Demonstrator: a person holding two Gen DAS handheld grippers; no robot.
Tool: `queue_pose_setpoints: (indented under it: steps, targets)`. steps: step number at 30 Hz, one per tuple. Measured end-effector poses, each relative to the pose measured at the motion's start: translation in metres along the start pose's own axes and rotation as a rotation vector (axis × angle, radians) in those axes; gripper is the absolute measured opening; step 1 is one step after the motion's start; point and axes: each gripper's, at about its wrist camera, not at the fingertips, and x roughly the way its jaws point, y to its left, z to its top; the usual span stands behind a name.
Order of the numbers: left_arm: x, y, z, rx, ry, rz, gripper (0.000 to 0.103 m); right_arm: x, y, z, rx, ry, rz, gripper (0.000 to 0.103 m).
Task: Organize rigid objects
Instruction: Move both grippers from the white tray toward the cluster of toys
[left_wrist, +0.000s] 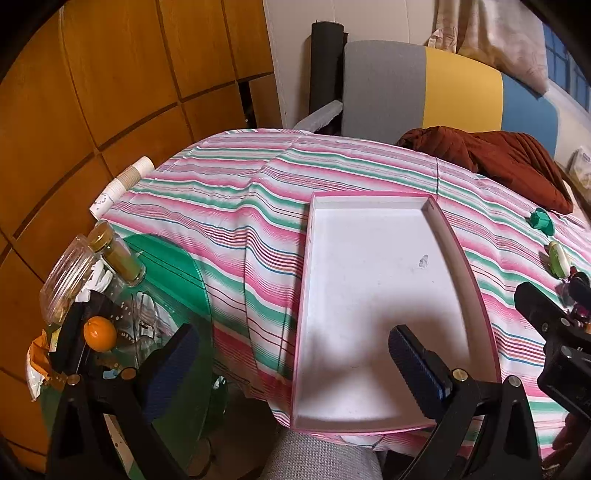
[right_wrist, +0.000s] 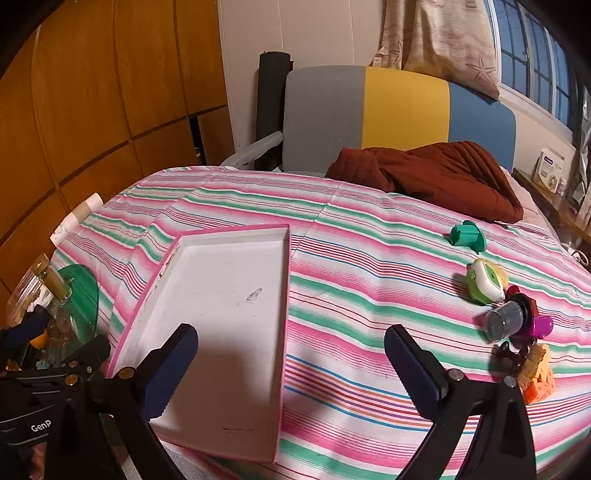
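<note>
A white tray with a pink rim (left_wrist: 458, 243) (right_wrist: 286, 280) lies empty on the striped bedspread. To its right lie small rigid objects: a green plastic piece (right_wrist: 467, 234) (left_wrist: 540, 218), a lime and white round gadget (right_wrist: 485, 281) (left_wrist: 557, 256), a grey cup-like piece (right_wrist: 504, 320), a magenta piece (right_wrist: 543, 325) and an orange block toy (right_wrist: 537, 376). My left gripper (left_wrist: 291, 354) is open and empty over the tray's near left edge. My right gripper (right_wrist: 291, 354) is open and empty over the tray's near right edge, left of the objects.
A green glass side table (left_wrist: 177, 266) at the bed's left holds jars (left_wrist: 118, 254), an orange (left_wrist: 99, 333) and clutter. Stacked paper cups (left_wrist: 123, 184) lie near the wooden wardrobe. A brown quilt (right_wrist: 436, 173) lies by the grey, yellow and blue headboard (right_wrist: 402, 107).
</note>
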Motion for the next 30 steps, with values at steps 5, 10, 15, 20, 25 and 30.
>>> queue_pose_setpoints:
  steps: [5,10,15,20,25,30]
  targets:
    - [0.005,-0.003,-0.002,-0.002,0.038,-0.058,0.103,0.001,-0.01,-0.003,0.028,0.015,0.015,0.103]
    - [0.004,-0.011,-0.006,0.004,0.049,-0.134,0.103,0.004,-0.03,-0.013,0.08,0.072,-0.003,0.103]
    - [0.004,-0.028,-0.011,0.031,0.062,-0.215,0.103,0.006,-0.061,-0.026,0.155,0.121,-0.038,0.103]
    - [-0.002,-0.052,-0.016,0.104,0.058,-0.265,0.103,0.002,-0.097,-0.038,0.213,0.139,-0.114,0.102]
    - [-0.017,-0.076,-0.02,0.178,0.033,-0.371,0.103,-0.009,-0.141,-0.045,0.311,0.114,-0.205,0.101]
    - [-0.027,-0.095,-0.02,0.224,0.028,-0.468,0.103,-0.018,-0.196,-0.046,0.41,0.107,-0.301,0.101]
